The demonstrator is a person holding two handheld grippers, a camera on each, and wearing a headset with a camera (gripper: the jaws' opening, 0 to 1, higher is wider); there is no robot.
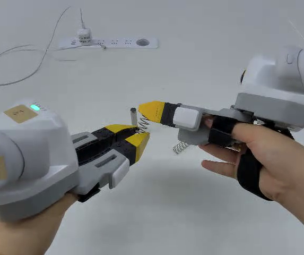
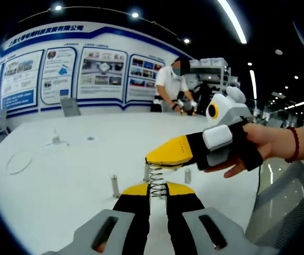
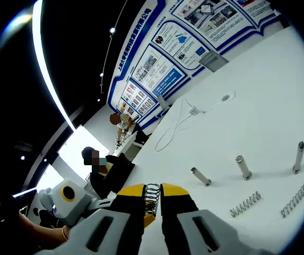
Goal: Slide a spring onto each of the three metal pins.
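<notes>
A small steel spring (image 1: 142,126) hangs in the air between both grippers. My left gripper (image 1: 137,135) comes from the lower left, shut on the spring's (image 2: 158,179) lower end. My right gripper (image 1: 149,110) comes from the right, its jaws closed on the same spring (image 3: 152,197) at the upper end. In the left gripper view the right gripper (image 2: 168,154) caps the spring. One metal pin (image 1: 133,116) stands just behind the tips. Three pins (image 3: 200,176) (image 3: 243,167) (image 3: 298,157) stand bare on the white table, with two loose springs (image 3: 245,204) (image 3: 295,199) lying near them.
A loose spring (image 1: 180,147) lies on the table under the right gripper. A white power strip (image 1: 109,42) and its cable (image 1: 14,61) lie at the far edge. People (image 2: 170,85) stand at another table in the background.
</notes>
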